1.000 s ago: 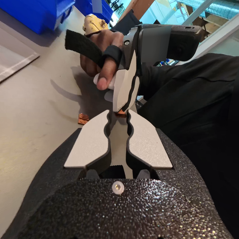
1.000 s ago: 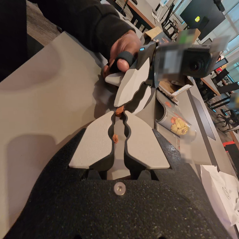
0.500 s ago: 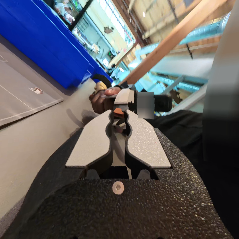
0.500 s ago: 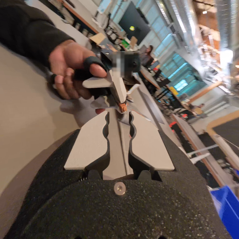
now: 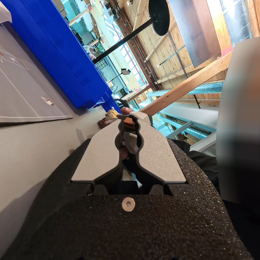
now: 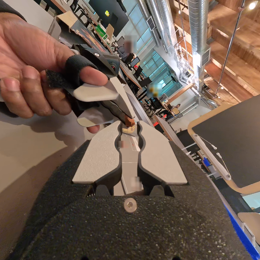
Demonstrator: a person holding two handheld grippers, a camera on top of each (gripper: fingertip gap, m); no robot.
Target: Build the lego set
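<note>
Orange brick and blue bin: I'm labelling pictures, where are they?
orange brick (image 5: 128, 122): left wrist view, its front face.
blue bin (image 5: 59, 59): left wrist view, its side wall.

No legible writing anywhere.

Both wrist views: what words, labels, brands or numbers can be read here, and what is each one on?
No text is legible in either view.
Grey mat, left wrist view: white lines and small printed figures, too small to read.
Grey sheet, right wrist view: tiny red marks, too small and partly blurred over.
Dark screen, far off: a yellow mark, too small to read.
</note>
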